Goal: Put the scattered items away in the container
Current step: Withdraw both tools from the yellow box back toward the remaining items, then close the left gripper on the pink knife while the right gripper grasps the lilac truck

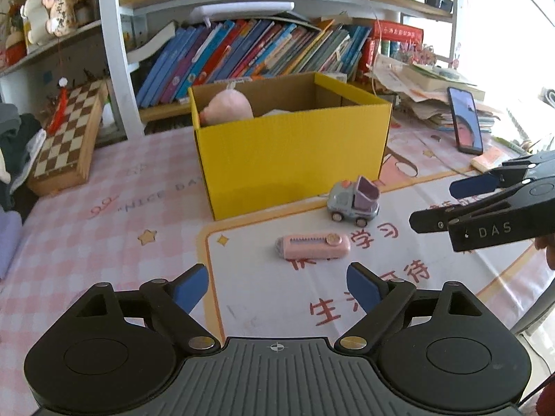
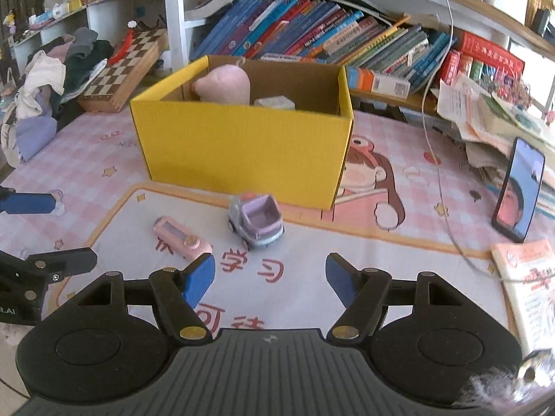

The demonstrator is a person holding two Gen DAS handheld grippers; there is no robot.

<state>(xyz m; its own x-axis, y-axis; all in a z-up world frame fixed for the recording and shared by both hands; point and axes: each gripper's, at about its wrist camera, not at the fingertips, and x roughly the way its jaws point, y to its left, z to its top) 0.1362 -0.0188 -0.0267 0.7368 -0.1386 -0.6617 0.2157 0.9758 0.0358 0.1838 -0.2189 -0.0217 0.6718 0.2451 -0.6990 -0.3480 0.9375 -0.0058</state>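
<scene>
We see a pink checked surface [image 2: 409, 138] before crowded bookshelves [image 2: 312, 34]. Both our left hand-held gripper [image 1: 277, 286] and right hand-held gripper [image 2: 270, 275] gape, grasping nothing. Just ahead of them lie a pink case [image 1: 314, 246] and toy car [image 2: 256, 222]; the yellow box [image 2: 242, 152] stands beyond.

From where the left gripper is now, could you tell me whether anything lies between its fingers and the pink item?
Nothing visible does. Only bare mat lies between the left gripper and the pink item; the toy truck sits farther back, near the yellow box.
</scene>
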